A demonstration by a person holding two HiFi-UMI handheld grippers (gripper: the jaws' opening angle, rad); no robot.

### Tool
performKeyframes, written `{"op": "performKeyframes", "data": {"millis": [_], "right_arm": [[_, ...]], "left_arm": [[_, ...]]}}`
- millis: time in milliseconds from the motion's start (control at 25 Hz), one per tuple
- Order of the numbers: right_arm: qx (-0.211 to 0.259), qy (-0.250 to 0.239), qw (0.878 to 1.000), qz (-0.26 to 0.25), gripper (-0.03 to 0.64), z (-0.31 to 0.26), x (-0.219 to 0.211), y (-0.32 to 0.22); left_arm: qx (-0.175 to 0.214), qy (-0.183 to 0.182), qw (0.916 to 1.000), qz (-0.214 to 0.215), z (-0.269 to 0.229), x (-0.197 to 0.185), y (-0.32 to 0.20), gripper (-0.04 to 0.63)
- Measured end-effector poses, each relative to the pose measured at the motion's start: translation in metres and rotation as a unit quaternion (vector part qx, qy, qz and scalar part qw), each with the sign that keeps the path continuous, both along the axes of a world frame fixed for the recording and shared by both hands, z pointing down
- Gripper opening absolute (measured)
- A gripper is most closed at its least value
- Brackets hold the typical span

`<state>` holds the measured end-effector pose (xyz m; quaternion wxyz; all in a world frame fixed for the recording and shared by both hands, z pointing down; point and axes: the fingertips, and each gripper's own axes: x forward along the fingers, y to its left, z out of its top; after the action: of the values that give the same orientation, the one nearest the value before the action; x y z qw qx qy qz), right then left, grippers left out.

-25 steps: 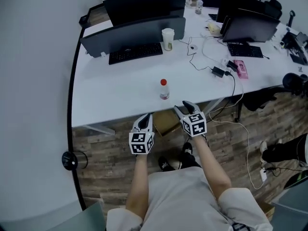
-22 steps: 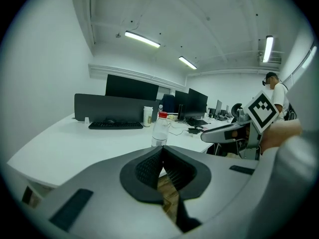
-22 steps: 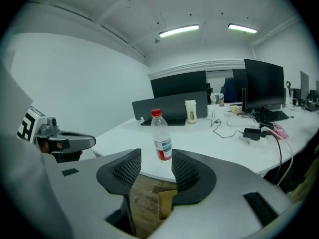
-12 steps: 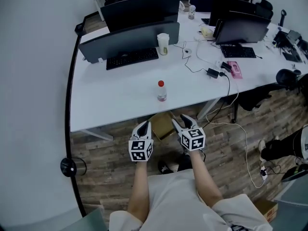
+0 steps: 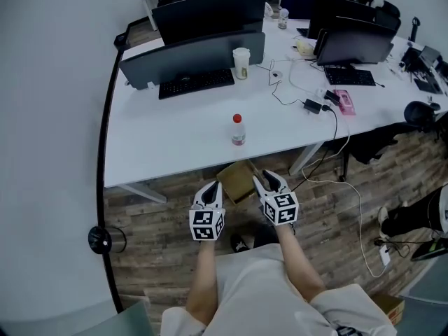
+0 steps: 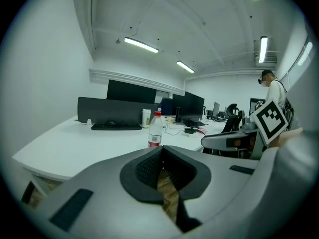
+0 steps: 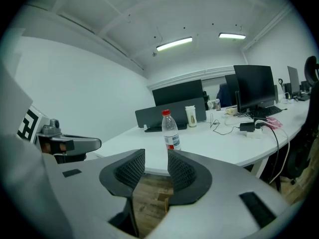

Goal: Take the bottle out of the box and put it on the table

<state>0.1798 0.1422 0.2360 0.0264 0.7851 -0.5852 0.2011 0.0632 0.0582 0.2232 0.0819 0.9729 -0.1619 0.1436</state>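
L tongs (image 5: 210,187) shut, empty | R tongs (image 5: 268,180) part-open, just closing, empty | bottle (image 5: 239,130) upright on table (image 5: 168,135) | wood floor (image 5: 157,240)

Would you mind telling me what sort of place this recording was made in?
Most likely an open-plan office: a long white desk carries several monitors and keyboards, and strip lights run along the ceiling.

Left gripper (image 5: 210,187) and right gripper (image 5: 269,177) drawn back from table (image 5: 168,156) edge, right fingers (image 7: 182,173) just closing, nothing between them
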Motion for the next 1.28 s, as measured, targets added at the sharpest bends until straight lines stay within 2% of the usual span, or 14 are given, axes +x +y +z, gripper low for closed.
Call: {"op": "performKeyframes", "data": {"millis": [360, 520, 720, 1280], "right_arm": [[-0.009, -0.001, 1.000, -0.011, 0.076, 0.005, -0.012, -0.009], [-0.013, 0.001, 1.000, -0.013, 0.054, 0.006, -0.013, -0.011], [-0.020, 0.014, 1.000, 0.001, 0.043, 0.008, -0.010, -0.006], [-0.018, 0.008, 1.000, -0.011, 0.040, 0.007, -0.017, 0.001]], "left_arm": [[0.000, -0.005, 1.0000, -0.002, 0.007, -0.009, 0.005, 0.015], [-0.001, -0.005, 1.0000, 0.000, 0.007, -0.009, 0.004, 0.015], [-0.005, -0.003, 1.0000, 0.001, 0.008, -0.005, 0.008, 0.015], [-0.006, 0.002, 1.0000, 0.004, 0.005, -0.005, 0.013, 0.014]]}}
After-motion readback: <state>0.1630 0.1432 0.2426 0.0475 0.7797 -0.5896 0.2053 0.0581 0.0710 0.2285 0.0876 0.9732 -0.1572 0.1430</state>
